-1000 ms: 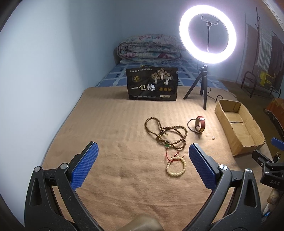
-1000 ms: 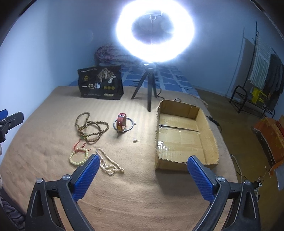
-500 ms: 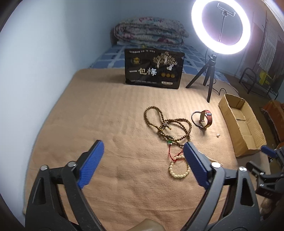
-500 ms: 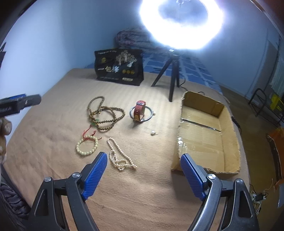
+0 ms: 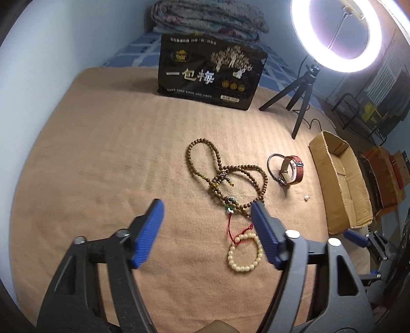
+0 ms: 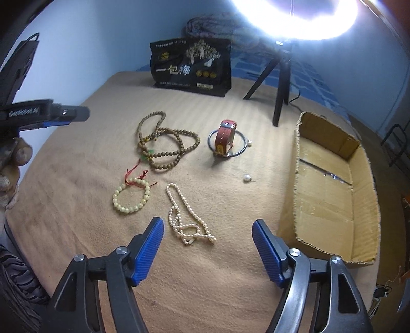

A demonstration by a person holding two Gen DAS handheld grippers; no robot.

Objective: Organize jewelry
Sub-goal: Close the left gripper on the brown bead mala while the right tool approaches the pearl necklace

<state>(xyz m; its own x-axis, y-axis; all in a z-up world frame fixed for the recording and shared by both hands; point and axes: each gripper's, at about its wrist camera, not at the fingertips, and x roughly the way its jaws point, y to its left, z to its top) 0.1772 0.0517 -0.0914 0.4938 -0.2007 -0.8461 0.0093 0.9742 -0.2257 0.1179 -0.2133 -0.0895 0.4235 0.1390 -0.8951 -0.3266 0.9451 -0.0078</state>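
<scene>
On the tan blanket lie a brown bead necklace (image 5: pixel 225 174) (image 6: pixel 166 143), a cream bead bracelet with red cord (image 5: pixel 244 253) (image 6: pixel 132 196), a pearl necklace (image 6: pixel 188 217), a red-strapped watch (image 5: pixel 290 169) (image 6: pixel 226 137) on a metal bangle (image 6: pixel 228 152), and a loose pearl (image 6: pixel 246 177). My left gripper (image 5: pixel 207 212) is open and empty, just short of the brown necklace. My right gripper (image 6: pixel 207 230) is open and empty, its fingers either side of the pearl necklace's near end. An open cardboard box (image 6: pixel 333 184) (image 5: pixel 338 179) sits to the right.
A black snack bag (image 5: pixel 210 74) (image 6: pixel 191 66) stands at the back. A ring light on a tripod (image 5: pixel 302 102) (image 6: pixel 280 84) stands beside the box. A folded quilt (image 5: pixel 207 18) lies behind. The left gripper's body (image 6: pixel 43 112) shows at left in the right wrist view.
Both grippers have moved forward and lower toward the jewelry. The left now nears the brown necklace and the right now frames the pearl necklace. Both stay open.
</scene>
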